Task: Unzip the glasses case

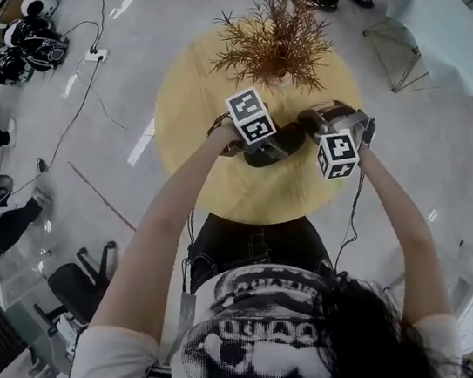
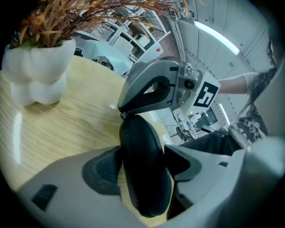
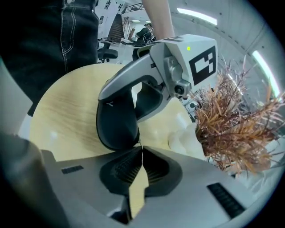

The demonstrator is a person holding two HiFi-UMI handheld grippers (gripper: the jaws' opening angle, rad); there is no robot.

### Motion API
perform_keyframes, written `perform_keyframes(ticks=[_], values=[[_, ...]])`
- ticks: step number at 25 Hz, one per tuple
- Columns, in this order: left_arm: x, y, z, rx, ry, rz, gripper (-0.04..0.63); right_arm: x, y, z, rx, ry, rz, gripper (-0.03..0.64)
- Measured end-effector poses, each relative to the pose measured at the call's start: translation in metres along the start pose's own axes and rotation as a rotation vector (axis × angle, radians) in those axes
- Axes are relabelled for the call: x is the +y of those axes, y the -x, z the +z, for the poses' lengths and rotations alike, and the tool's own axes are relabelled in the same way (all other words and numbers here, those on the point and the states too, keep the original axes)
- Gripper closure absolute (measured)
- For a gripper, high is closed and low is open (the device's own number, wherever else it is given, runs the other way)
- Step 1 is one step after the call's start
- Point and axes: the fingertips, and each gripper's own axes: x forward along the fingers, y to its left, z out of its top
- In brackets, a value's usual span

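A black glasses case (image 1: 276, 146) lies near the middle of a round yellow wooden table (image 1: 194, 111). My left gripper (image 1: 258, 147) is shut across the case's body (image 2: 144, 178), with a pad pressing on each side. My right gripper (image 1: 305, 128) is at the case's end. In the right gripper view its pads (image 3: 127, 167) are closed together, with the small zipper pull (image 3: 140, 143) pinched at their tips against the rounded end of the case (image 3: 116, 124). The left gripper view shows the right gripper's nose (image 2: 123, 115) touching the case's far tip.
A dried brown plant (image 1: 272, 42) in a white pot (image 2: 38, 71) stands at the table's far side, close behind the grippers. Bare tabletop lies left and toward me. Chairs, cables and helmets (image 1: 25, 43) are on the floor around the table.
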Motion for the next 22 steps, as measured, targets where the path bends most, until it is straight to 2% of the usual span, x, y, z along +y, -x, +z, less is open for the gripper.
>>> perform_keyframes(ticks=[3,5,9,13,18,22], values=[[-0.001,0.001,0.000,-0.018,0.000,-0.006,0.288,0.003,-0.001,-0.001,-0.008,-0.034,0.022,0.614],[0.000,0.003,0.002,-0.056,-0.029,0.018,0.272,0.005,0.000,-0.002,-0.011,-0.074,0.034,0.614],[0.009,0.022,0.005,-0.180,-0.093,0.169,0.238,0.007,-0.001,-0.007,-0.001,-0.175,0.042,0.615],[0.011,0.052,-0.002,-0.337,-0.036,0.326,0.239,0.011,-0.004,-0.014,0.009,-0.322,0.038,0.615],[-0.014,0.083,-0.015,-0.570,0.075,0.408,0.242,0.017,0.001,-0.018,0.011,-0.544,0.016,0.614],[-0.039,0.095,-0.031,-0.708,0.135,0.489,0.276,0.023,0.006,-0.018,0.002,-0.690,-0.021,0.612]])
